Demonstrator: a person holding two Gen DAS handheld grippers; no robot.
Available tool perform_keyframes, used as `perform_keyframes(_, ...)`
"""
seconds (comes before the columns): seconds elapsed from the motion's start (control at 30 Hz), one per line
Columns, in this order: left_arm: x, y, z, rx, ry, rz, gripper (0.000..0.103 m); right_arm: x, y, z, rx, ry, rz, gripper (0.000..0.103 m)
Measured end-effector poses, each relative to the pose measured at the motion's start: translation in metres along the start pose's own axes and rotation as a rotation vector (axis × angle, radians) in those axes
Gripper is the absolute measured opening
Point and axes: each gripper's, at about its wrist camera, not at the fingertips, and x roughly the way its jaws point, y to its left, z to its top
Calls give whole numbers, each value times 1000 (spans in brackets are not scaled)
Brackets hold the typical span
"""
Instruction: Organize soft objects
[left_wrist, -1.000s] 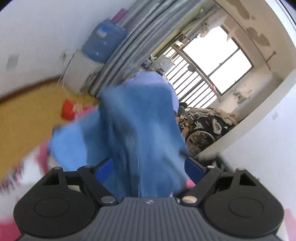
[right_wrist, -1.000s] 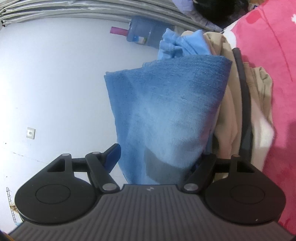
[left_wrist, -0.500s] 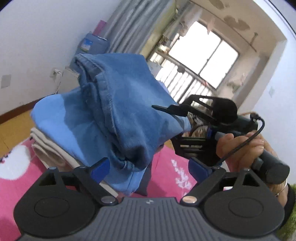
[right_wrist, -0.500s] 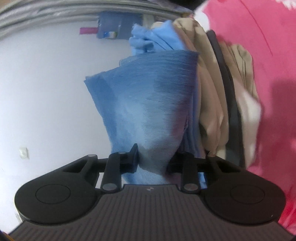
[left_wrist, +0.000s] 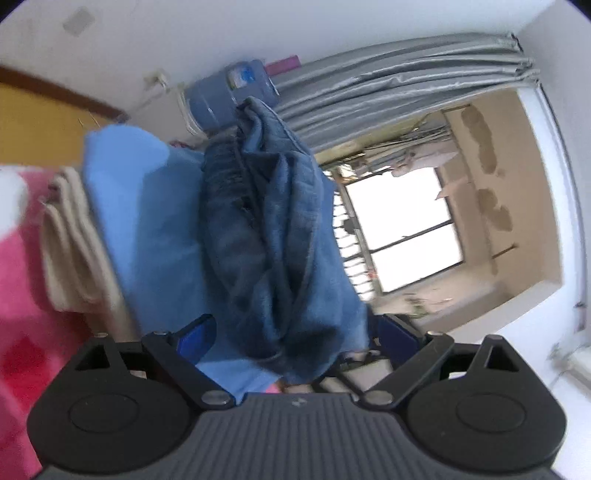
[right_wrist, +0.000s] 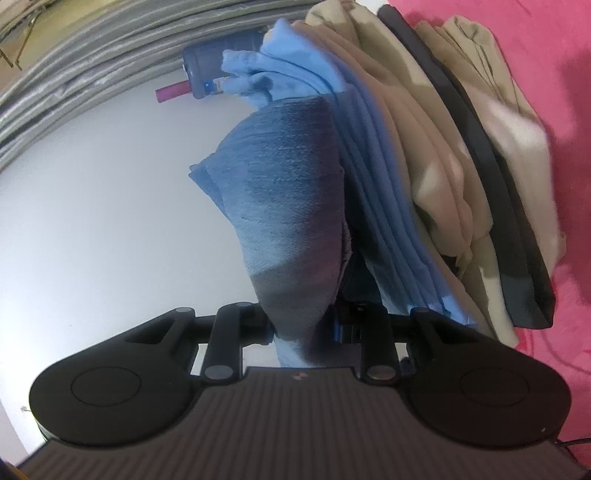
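Two grippers on show, and one denim garment (left_wrist: 273, 236) shared between them! The right gripper (right_wrist: 304, 325) has its black fingers (right_wrist: 251, 321) drawn in narrow, pinching a faded blue fold of that denim (right_wrist: 291, 206), which rises straight up from the jaws. Over on the left gripper (left_wrist: 295, 332), the blue-padded fingers (left_wrist: 195, 334) stand wide apart, and the bunched denim with its dark seams sits between them; whether either pad actually touches the cloth, I cannot tell from this angle. Just beside the denim sits one stack of folded clothes (right_wrist: 424, 155): I count a light blue garment (left_wrist: 147, 229) pressed right against the denim, beige layers (left_wrist: 70, 251) next to it, and in the right wrist view one dark grey layer (right_wrist: 491, 177) sandwiched between the beige ones (the exact number of beige pieces is hard to separate). The whole stack rests on a pink plush blanket (right_wrist: 554, 55) with a white patch showing in the left view. Around the room: one blue water jug (left_wrist: 232, 96) against a white wall (left_wrist: 147, 37), grey curtains (left_wrist: 388, 81) bunched beside it, one bright barred window (left_wrist: 402, 232), a stained ceiling (left_wrist: 487, 166), and a yellow floor (left_wrist: 33, 122) edged by a brown skirting strip.
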Motion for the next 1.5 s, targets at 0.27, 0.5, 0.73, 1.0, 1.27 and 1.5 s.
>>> perform_keyframes(0.27, 29, 4, 4, -59, 26, -3, 81, -2, -16, -10, 48, -12, 77, 26)
perform_keyframes(0.5, 33, 1, 9, -51, 52, 14, 50, -6, -16, -6, -61, -9, 82, 35)
perform_keyframes(0.73, 32, 0, 29, -56, 98, 11, 41, -42, -11, 6, -250, 27, 24, 59)
perform_keyframes(1.0, 38, -5, 47, -48, 119, -1, 41, -65, 6, 43, -287, -27, 26, 69)
perform_keyframes(1.27, 39, 0, 47, -38, 131, -7, 41, -36, 33, 51, -377, 98, 5, 66)
perform_keyframes(1.5, 34, 6, 54, -10, 129, -29, 39, -25, 54, 46, -502, 154, -77, 30)
